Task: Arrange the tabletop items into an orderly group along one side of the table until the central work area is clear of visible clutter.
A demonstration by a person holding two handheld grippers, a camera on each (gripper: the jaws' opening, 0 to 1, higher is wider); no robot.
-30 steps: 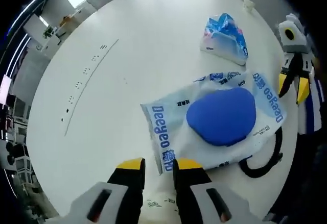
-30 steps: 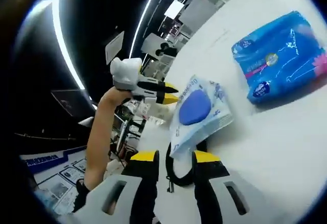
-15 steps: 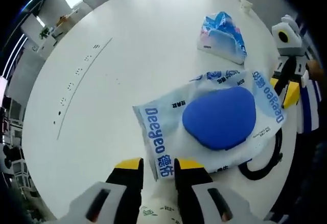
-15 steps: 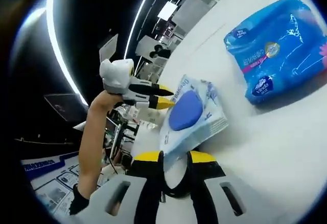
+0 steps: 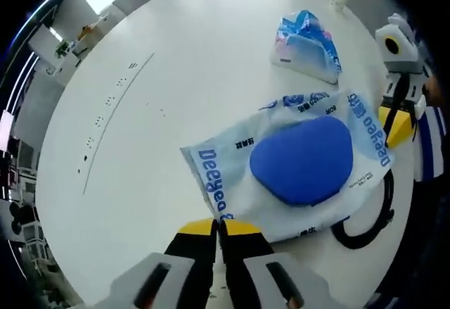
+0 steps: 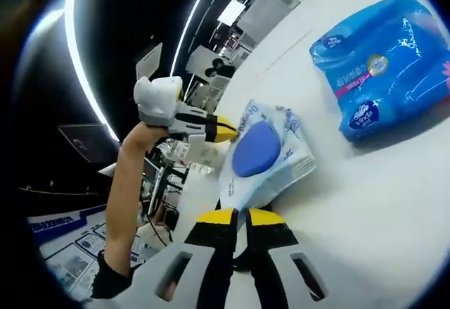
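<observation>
L gripper (image 5: 219, 228) jaws pinched on wet-wipes pack (image 5: 299, 165) corner; R gripper (image 6: 239, 219) jaws together, whether clamping anything: can't tell. Risk: thin film slips or tears when dragged; pack may snag black cable (image 5: 369, 228).

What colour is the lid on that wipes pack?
Solid blue lid, clearest in the left gripper view.
</observation>
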